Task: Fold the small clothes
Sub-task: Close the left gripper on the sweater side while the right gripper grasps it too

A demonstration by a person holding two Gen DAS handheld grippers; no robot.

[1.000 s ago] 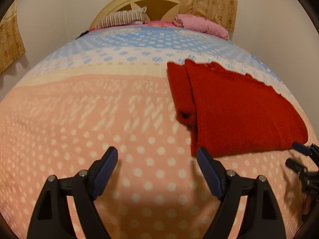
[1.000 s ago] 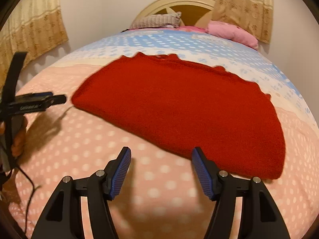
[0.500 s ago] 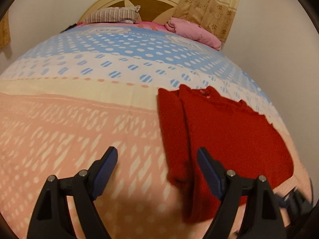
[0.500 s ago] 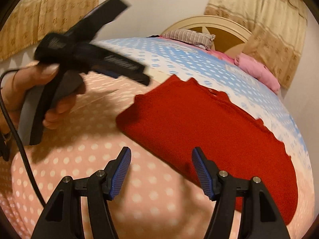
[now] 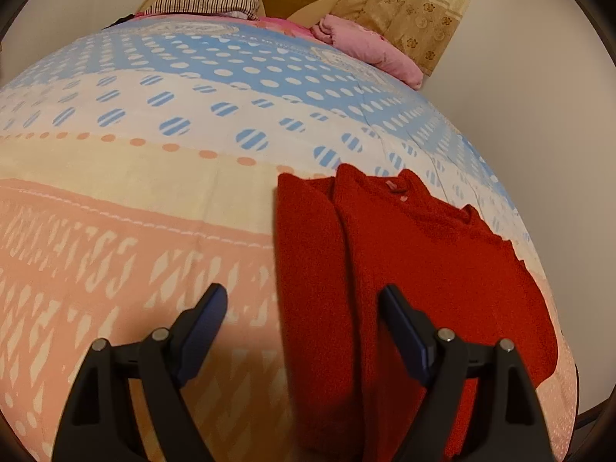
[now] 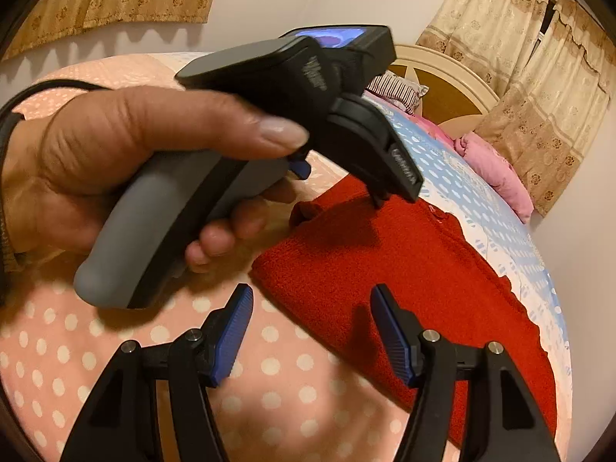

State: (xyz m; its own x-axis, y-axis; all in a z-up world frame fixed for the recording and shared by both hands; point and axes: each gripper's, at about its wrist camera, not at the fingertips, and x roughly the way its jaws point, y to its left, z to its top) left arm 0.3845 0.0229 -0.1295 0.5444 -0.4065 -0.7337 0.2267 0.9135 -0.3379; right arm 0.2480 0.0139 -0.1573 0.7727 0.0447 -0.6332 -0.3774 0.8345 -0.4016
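A red knit garment (image 5: 415, 261) lies flat on the bed, partly folded, with one side turned in as a long strip along its left edge. My left gripper (image 5: 304, 312) is open and empty, hovering over that folded left edge. My right gripper (image 6: 312, 319) is open and empty, just above the garment's (image 6: 404, 269) near corner. In the right wrist view the hand-held body of the left gripper (image 6: 308, 88) fills the upper left, above the garment's far left corner.
The bed cover (image 5: 115, 211) is pink, cream and blue with dots. A striped pillow (image 5: 208, 0) and a pink bundle (image 5: 369, 46) lie by the headboard (image 6: 454, 84). Curtains (image 6: 531, 57) hang behind. A wall runs along the bed's right side.
My left gripper has moved forward and right, over the garment's folded left edge. My right gripper has swung left, and the left hand now fills its view. Both stay open.
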